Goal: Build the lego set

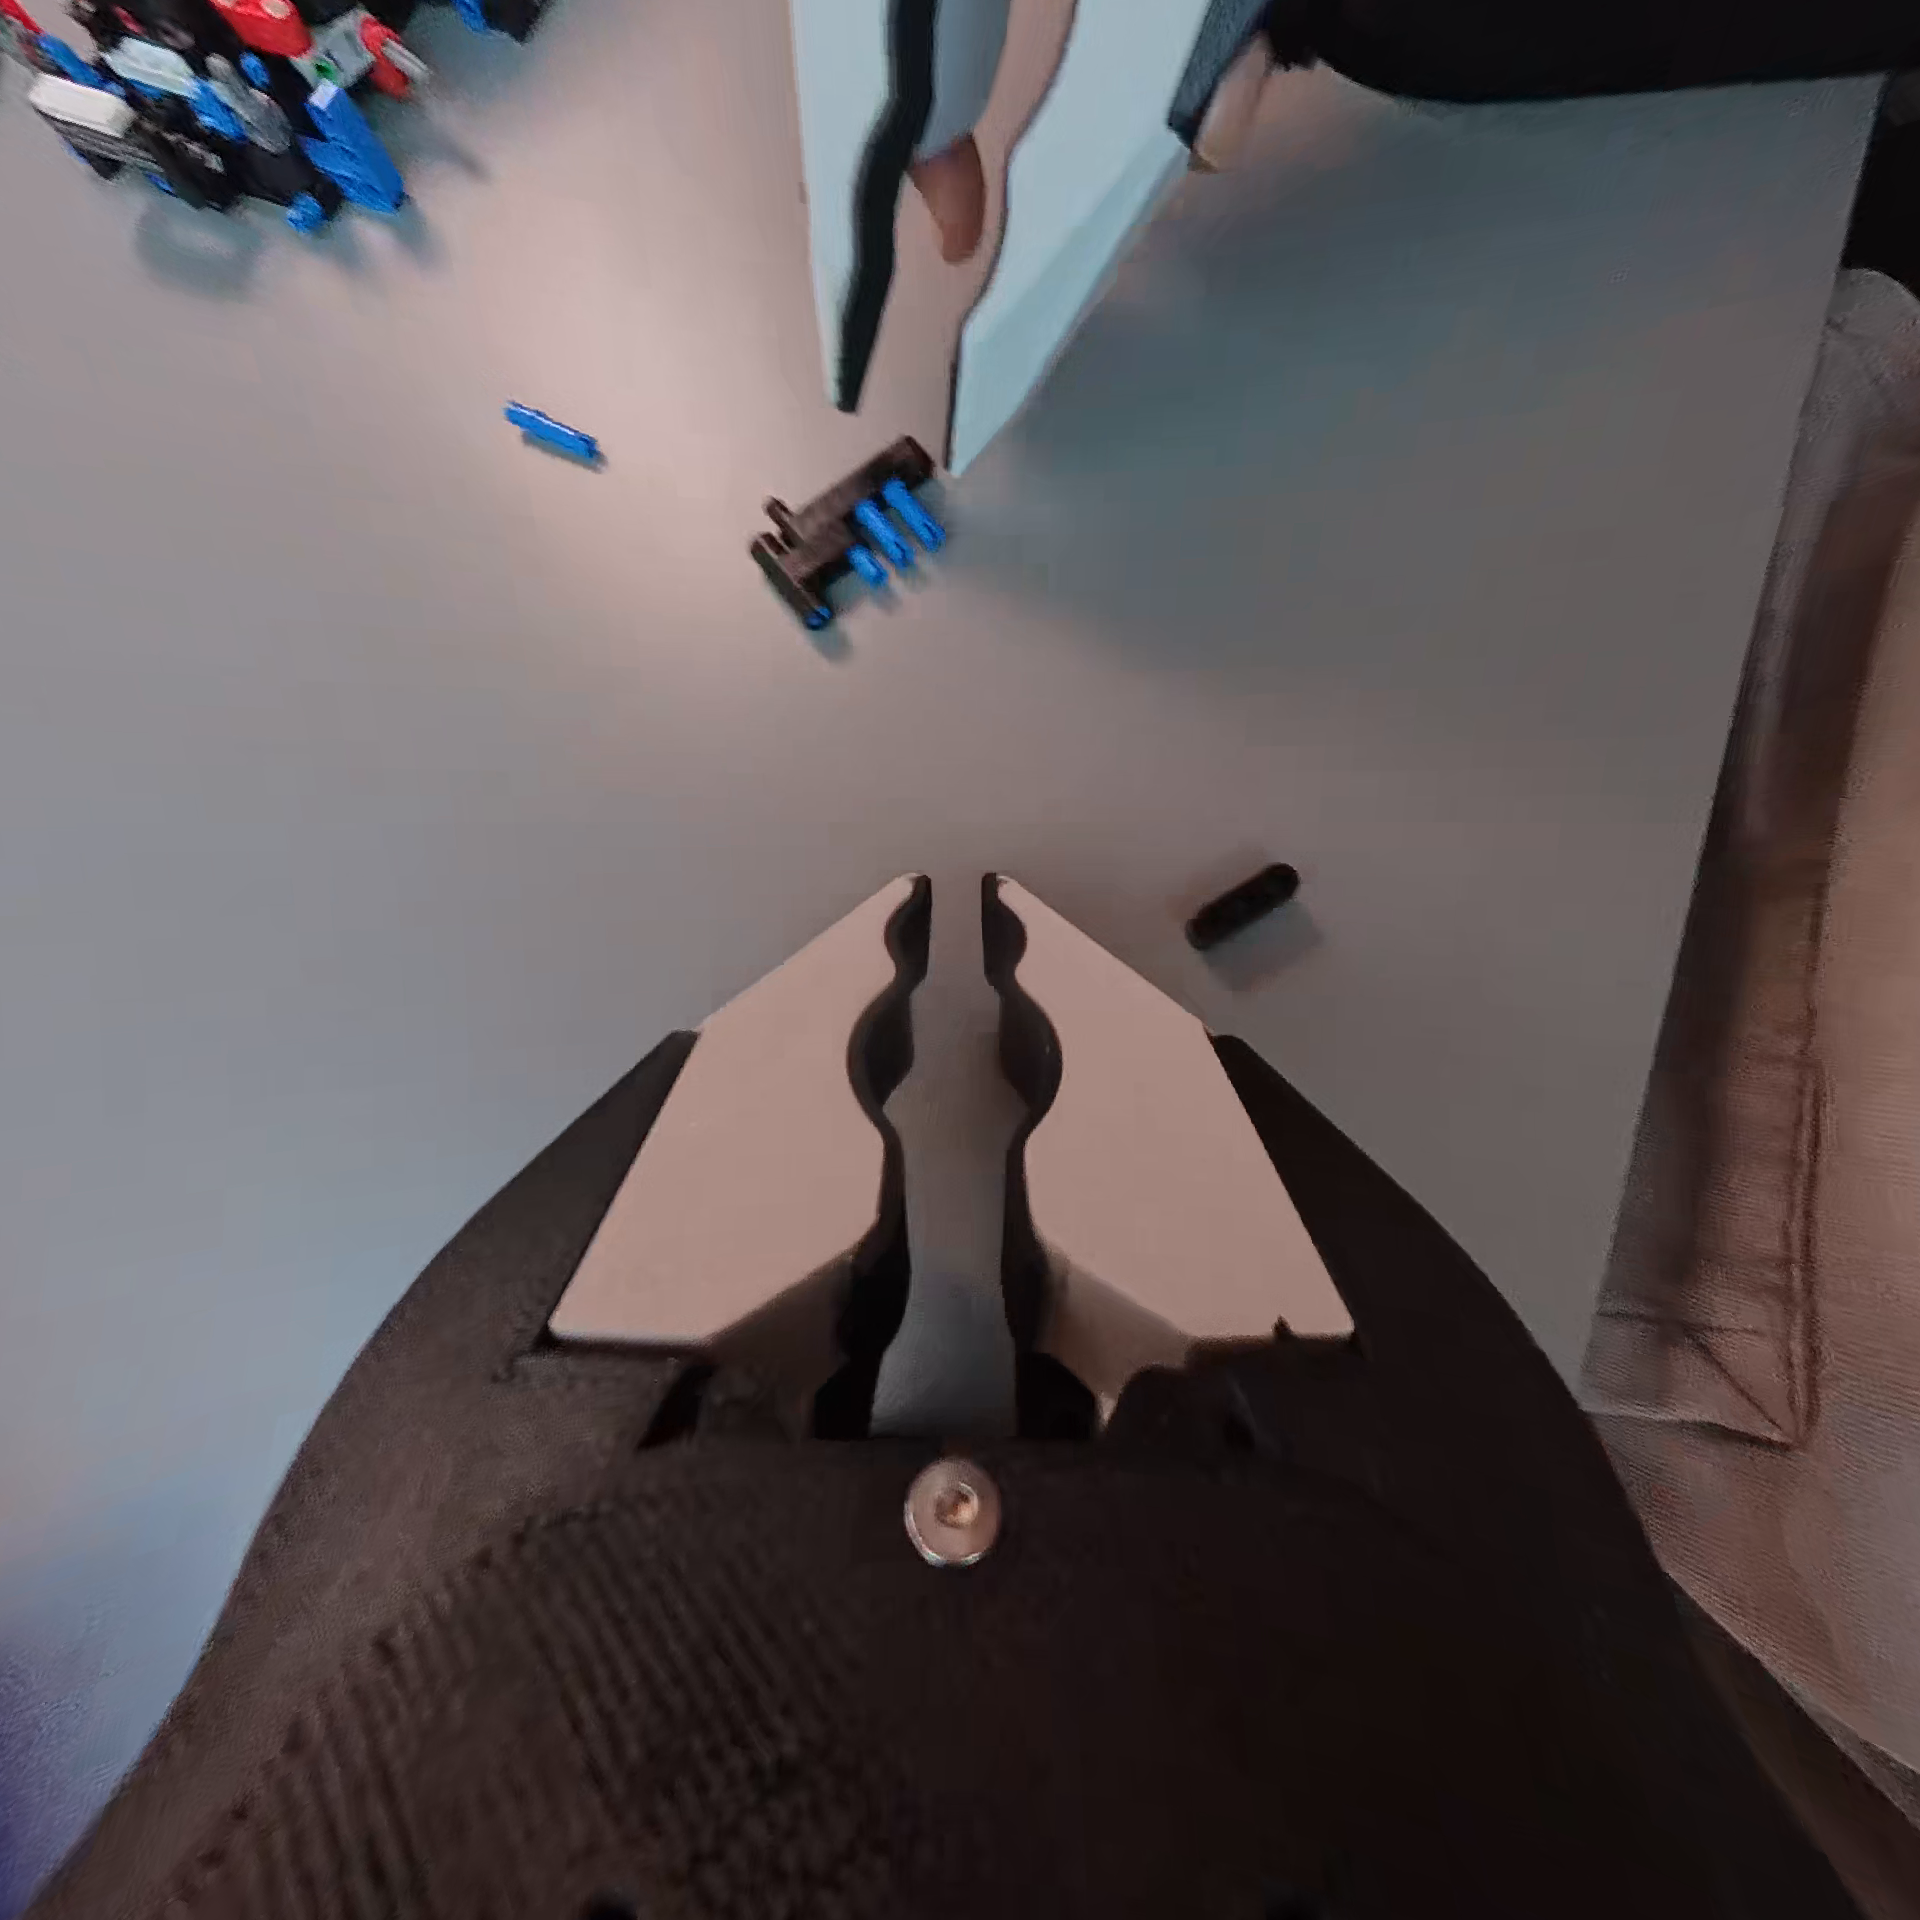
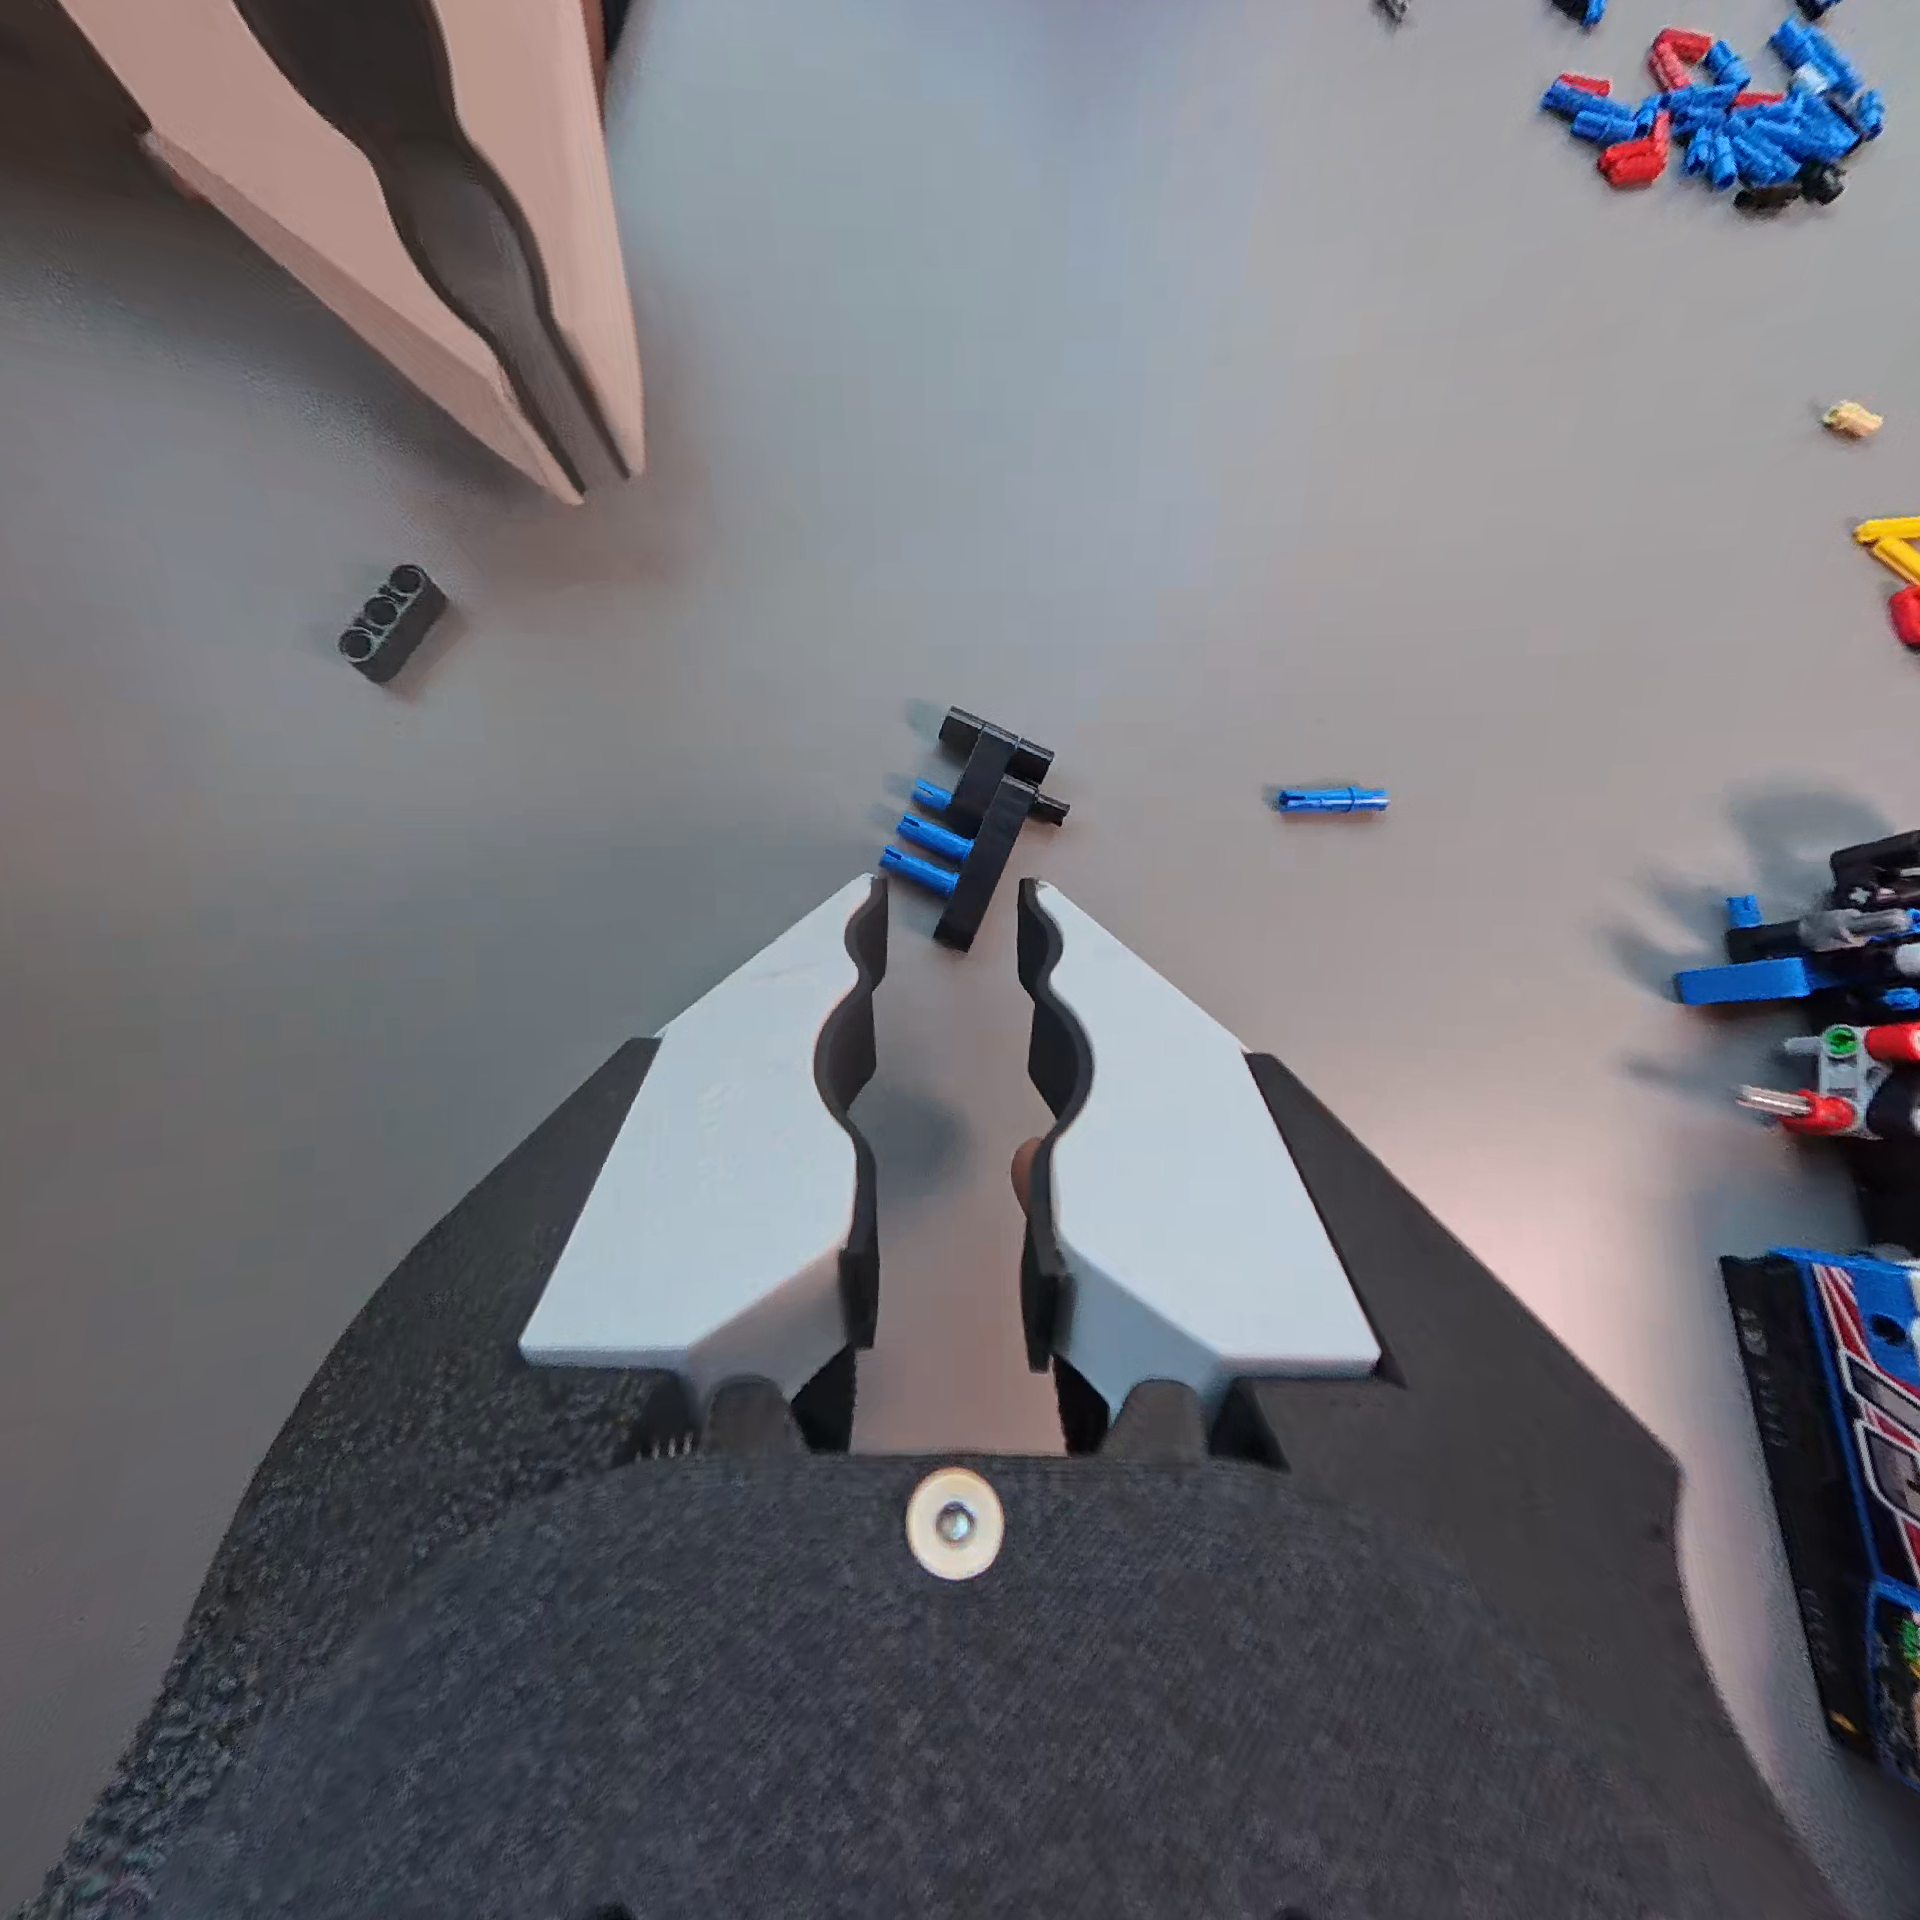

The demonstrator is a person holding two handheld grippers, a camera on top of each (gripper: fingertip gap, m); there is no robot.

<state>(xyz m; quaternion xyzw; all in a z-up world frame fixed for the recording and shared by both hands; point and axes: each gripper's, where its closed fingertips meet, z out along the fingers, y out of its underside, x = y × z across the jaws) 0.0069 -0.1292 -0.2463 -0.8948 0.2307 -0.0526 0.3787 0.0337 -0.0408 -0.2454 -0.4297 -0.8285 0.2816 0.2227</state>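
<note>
A small black beam assembly with several blue pins [image 2: 971, 831] lies on the grey table; it also shows in the left wrist view [image 1: 847, 530]. My right gripper [image 2: 951, 883] is open, its light-blue fingers either side of the assembly's near end. It appears from the far side in the left wrist view [image 1: 899, 436]. My left gripper [image 1: 956, 883] has pink fingers, almost together with a thin slit, and holds nothing. It also shows in the right wrist view [image 2: 608, 483]. A black three-hole beam [image 1: 1242, 906] lies just right of it [image 2: 390, 621]. A loose blue pin [image 2: 1330, 798] lies apart [image 1: 551, 431].
A partly built blue, black and red model [image 2: 1818, 987] stands at the right [image 1: 208, 104]. A pile of blue and red pins [image 2: 1714, 114] lies far right. A printed box or booklet [image 2: 1849, 1507], yellow parts [image 2: 1891, 561] and a tan piece [image 2: 1849, 418] lie nearby. Beige cloth [image 1: 1766, 935] borders the table edge. There is about 10 cm between the tips of the two grippers. The tan piece [image 2: 1849, 418] is about 25 cm from my right fingertips.
</note>
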